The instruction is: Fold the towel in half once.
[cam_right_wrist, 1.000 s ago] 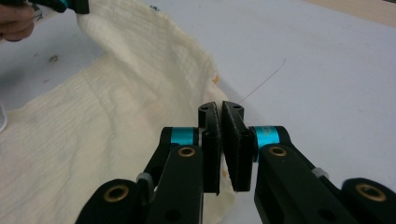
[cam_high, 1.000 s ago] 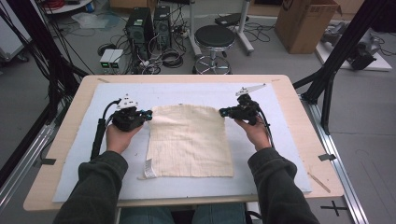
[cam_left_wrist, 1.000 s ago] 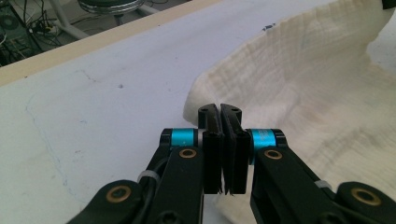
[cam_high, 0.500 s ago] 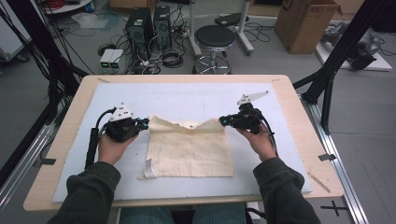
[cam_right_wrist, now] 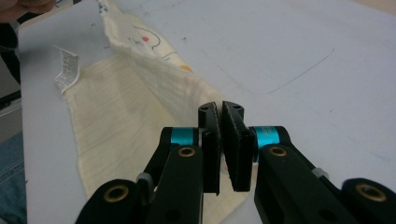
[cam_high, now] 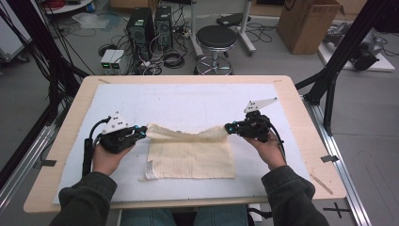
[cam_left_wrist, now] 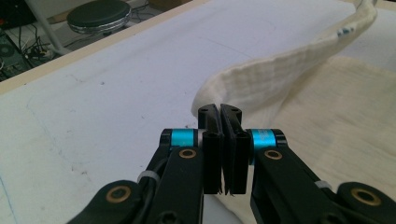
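Note:
A cream waffle-weave cloth (cam_high: 190, 157) lies on the white mat, its far edge lifted and curled toward the person. My left gripper (cam_high: 141, 132) is shut on the cloth's far left corner (cam_left_wrist: 210, 100). My right gripper (cam_high: 229, 127) is shut on the far right corner (cam_right_wrist: 205, 100). The raised edge (cam_high: 186, 135) sags between the two grippers. Its turned-up underside shows a small printed pattern (cam_right_wrist: 144, 39). A white label (cam_high: 149, 170) sticks out at the cloth's near left corner.
The white mat (cam_high: 188, 101) covers a wooden table (cam_high: 301, 108). Beyond the far edge stand a black stool (cam_high: 215, 37), computer cases and cables on the floor. A cardboard box (cam_high: 308, 23) sits at the back right. Black frame legs flank the table.
Both grippers have drawn the cloth's far edge toward the person. The flat cloth is now folding over itself, with its far edge lifted off the mat.

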`<state>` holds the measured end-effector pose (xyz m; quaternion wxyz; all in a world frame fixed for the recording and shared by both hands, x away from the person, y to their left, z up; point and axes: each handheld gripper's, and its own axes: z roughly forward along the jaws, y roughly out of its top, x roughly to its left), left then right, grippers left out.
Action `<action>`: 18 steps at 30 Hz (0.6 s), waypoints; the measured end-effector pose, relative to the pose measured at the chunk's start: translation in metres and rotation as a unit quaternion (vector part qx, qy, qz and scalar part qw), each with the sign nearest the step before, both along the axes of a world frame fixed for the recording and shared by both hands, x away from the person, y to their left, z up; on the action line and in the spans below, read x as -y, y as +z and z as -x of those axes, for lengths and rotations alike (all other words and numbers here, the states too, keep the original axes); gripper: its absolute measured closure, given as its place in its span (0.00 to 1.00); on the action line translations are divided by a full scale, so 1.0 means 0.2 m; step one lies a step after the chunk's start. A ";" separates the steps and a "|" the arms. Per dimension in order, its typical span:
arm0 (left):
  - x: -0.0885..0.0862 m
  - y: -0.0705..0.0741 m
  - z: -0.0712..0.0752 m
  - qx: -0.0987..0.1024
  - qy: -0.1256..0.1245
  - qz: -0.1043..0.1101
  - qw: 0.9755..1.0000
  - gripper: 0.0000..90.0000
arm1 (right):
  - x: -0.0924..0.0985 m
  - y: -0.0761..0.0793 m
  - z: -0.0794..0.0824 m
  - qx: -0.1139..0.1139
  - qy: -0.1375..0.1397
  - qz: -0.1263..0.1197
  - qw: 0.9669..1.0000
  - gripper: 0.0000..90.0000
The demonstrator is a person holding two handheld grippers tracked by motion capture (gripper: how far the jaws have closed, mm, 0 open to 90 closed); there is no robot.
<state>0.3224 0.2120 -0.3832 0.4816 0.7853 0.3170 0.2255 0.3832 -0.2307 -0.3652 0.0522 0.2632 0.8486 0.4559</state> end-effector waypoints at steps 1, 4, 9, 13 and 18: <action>0.00 0.00 0.01 0.002 -0.003 -0.001 1.000 0.97 | 0.01 -0.01 0.01 -0.003 0.000 -0.003 1.000 0.95; 0.00 -0.02 0.05 0.002 -0.009 -0.007 1.000 0.97 | 0.02 -0.04 0.05 -0.009 0.000 -0.003 1.000 0.95; 0.00 -0.04 0.10 0.008 -0.014 -0.007 1.000 0.97 | 0.02 -0.07 0.11 -0.010 0.003 -0.006 1.000 0.95; 0.00 -0.06 0.13 0.009 -0.018 -0.007 1.000 0.97 | 0.02 -0.08 0.15 -0.004 0.008 -0.004 1.000 0.95; 0.00 -0.09 0.18 0.013 -0.025 -0.004 1.000 0.97 | 0.02 -0.10 0.20 -0.003 0.014 -0.003 1.000 0.95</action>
